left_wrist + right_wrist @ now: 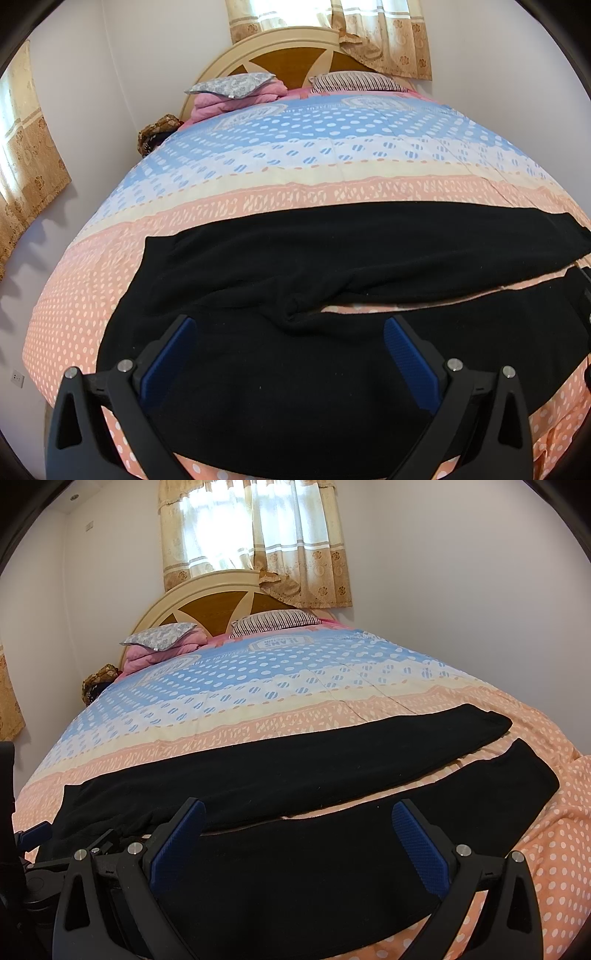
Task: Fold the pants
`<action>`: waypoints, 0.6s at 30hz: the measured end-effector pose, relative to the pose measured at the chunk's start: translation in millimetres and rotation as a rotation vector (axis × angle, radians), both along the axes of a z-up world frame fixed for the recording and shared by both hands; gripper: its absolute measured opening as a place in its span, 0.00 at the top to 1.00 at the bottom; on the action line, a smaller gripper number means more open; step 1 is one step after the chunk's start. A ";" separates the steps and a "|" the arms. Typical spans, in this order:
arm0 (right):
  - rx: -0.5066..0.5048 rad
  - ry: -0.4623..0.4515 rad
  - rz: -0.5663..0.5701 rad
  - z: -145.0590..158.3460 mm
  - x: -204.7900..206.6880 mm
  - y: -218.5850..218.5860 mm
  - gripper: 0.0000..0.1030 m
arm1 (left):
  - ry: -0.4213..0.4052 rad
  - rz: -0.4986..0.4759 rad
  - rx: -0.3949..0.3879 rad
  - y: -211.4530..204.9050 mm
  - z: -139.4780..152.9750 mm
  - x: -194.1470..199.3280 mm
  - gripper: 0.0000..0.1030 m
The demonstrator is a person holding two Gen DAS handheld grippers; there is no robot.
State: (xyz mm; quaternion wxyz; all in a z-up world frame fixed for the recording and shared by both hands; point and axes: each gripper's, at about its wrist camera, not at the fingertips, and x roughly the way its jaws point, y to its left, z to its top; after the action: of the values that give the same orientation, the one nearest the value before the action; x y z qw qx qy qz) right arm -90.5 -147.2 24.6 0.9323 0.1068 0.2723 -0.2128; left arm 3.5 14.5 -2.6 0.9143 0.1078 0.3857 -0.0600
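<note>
I have both tools hanging over the near edge of the bed (258, 173), and neither one grips anything. My left tool (290, 325) is released, its blue pads (173, 354) spread wide above the upper part of the black pants (314, 258), around the crotch where the cloth bunches into a small ridge. My right tool (299, 806) is released too, blue pads (417, 834) wide apart, hanging over the nearer trouser leg. In the right wrist view I can see part of the left tool at the left border, just beside the waist end of the pants (295, 775).

The pants lie flat and unfolded along the near edge of the bed, across its width, on the peach dotted band of the bedspread (258, 686). The waist sits toward the near left corner; the two legs run out toward the right edge, apart from each other, with a thin wedge of peach cover showing between them. The farther leg ends short of the right edge; the nearer leg reaches almost to it.

At the head of the bed a grey patterned pillow (232, 84) rests on a folded pink blanket (236, 101), a striped pillow (354, 81) beside them, all against the wooden headboard (291, 61). Curtains (255, 542) hang behind.
</note>
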 end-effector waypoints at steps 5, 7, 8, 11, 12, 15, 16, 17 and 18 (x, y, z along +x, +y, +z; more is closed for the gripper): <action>0.003 0.004 0.002 -0.8 0.3 -0.6 0.01 | 0.002 -0.001 0.000 -0.4 0.1 -0.3 0.00; 0.004 0.004 0.003 -1.0 0.3 -1.0 0.01 | 0.003 -0.001 0.000 -0.6 0.6 -0.8 0.00; 0.004 0.003 0.003 -1.0 0.2 -0.9 0.01 | 0.003 -0.001 -0.001 -0.2 0.4 -0.4 0.00; 0.002 0.003 0.003 -1.2 0.5 -0.8 0.01 | 0.002 -0.001 -0.001 -0.3 0.3 -0.4 0.00; 0.003 0.003 0.003 -1.0 0.5 -1.1 0.01 | 0.002 -0.001 -0.001 -0.6 -0.1 -0.4 0.00; 0.004 0.004 0.003 -1.2 0.5 -0.9 0.01 | 0.003 0.001 0.000 -0.5 -0.2 -0.4 0.00; 0.004 0.005 0.004 -1.3 0.8 -1.0 0.01 | 0.004 0.001 -0.001 -0.6 -0.3 -0.1 0.00; 0.004 0.006 0.004 -1.5 1.0 -1.1 0.01 | 0.005 0.001 -0.002 -0.5 -0.4 0.0 0.00; 0.004 0.007 0.005 -1.7 1.3 -1.0 0.01 | 0.006 0.002 -0.002 -0.1 -0.4 0.8 0.00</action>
State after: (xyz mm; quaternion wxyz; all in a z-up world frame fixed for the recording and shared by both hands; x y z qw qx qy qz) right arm -89.2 -148.2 23.0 0.9316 0.1071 0.2763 -0.2103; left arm 4.3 14.5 -3.0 0.9134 0.1062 0.3885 -0.0597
